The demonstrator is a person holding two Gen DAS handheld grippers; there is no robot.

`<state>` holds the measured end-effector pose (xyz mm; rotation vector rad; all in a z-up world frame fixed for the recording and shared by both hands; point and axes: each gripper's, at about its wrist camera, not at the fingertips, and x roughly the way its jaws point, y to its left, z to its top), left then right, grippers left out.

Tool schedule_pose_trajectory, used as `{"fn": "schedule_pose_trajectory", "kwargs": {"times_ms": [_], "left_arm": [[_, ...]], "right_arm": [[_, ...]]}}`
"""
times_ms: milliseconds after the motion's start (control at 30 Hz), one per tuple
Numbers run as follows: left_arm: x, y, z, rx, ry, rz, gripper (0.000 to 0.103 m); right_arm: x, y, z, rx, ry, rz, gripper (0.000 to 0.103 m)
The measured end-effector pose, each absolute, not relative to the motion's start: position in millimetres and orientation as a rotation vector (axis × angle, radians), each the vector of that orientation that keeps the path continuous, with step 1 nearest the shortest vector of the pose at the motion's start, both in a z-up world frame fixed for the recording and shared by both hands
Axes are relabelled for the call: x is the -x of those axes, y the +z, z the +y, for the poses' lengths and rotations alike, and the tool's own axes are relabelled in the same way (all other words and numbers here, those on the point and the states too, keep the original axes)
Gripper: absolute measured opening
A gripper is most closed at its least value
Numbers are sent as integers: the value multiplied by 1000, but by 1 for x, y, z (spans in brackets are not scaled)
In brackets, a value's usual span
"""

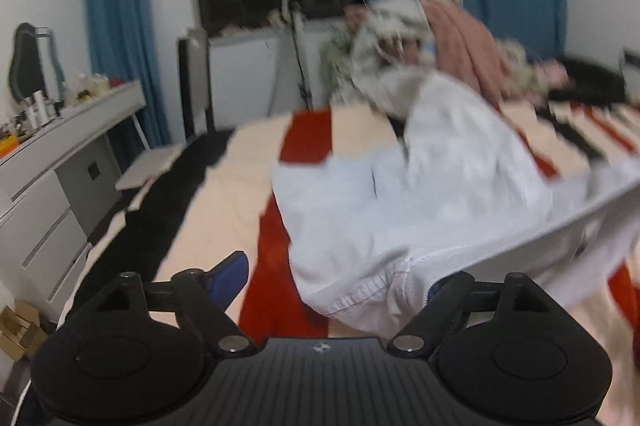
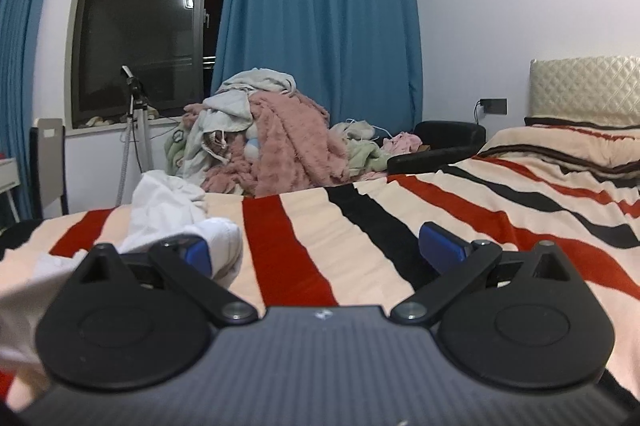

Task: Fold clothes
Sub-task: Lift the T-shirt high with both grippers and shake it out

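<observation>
A white garment (image 1: 420, 194) lies crumpled on the striped bed (image 1: 224, 194), its hem bunched close in front of my left gripper (image 1: 332, 278). The left gripper is open, its jaws wide apart, and cloth drapes over the right finger and hides its tip. In the right wrist view the same garment (image 2: 168, 202) lies at the left, with a fold beside the left finger (image 2: 198, 252). My right gripper (image 2: 316, 246) is open and empty, low over the bed (image 2: 360, 226).
A pile of pink, white and green clothes and blankets (image 2: 276, 138) stands behind the bed by the window and blue curtains. A grey dresser (image 1: 52, 154) with small items lines the left wall. A pillow and headboard (image 2: 584, 94) are at the right.
</observation>
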<state>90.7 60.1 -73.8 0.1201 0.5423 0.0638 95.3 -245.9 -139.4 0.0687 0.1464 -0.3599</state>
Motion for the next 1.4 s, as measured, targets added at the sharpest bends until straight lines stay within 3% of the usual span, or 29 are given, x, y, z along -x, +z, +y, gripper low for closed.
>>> {"fn": "schedule_pose_trajectory", "kwargs": {"times_ms": [333,633,800,933,1233,1400], "left_arm": [[-92,-71,63,-78,114,492,87],[-54,-52,98,171,97,431,90],[-25,3,127,368,121,296,90],[-3,84,139,484,83,132,90],[42,308,124,321,52,-196,92],[50,395,101,239,38,-296,93]], "right_arm": [[-128,-194,-243,-18,-354,492,102],[-79,-143,-251,-142,-384,261,102],[-58,-56,-243,-150,-280,113,102],[-41,42,-244,-147,-184,-14,102],[-4,253,-262,-72,-106,-249,102],[-12,338,-282,-66,-106,-300,102]]}}
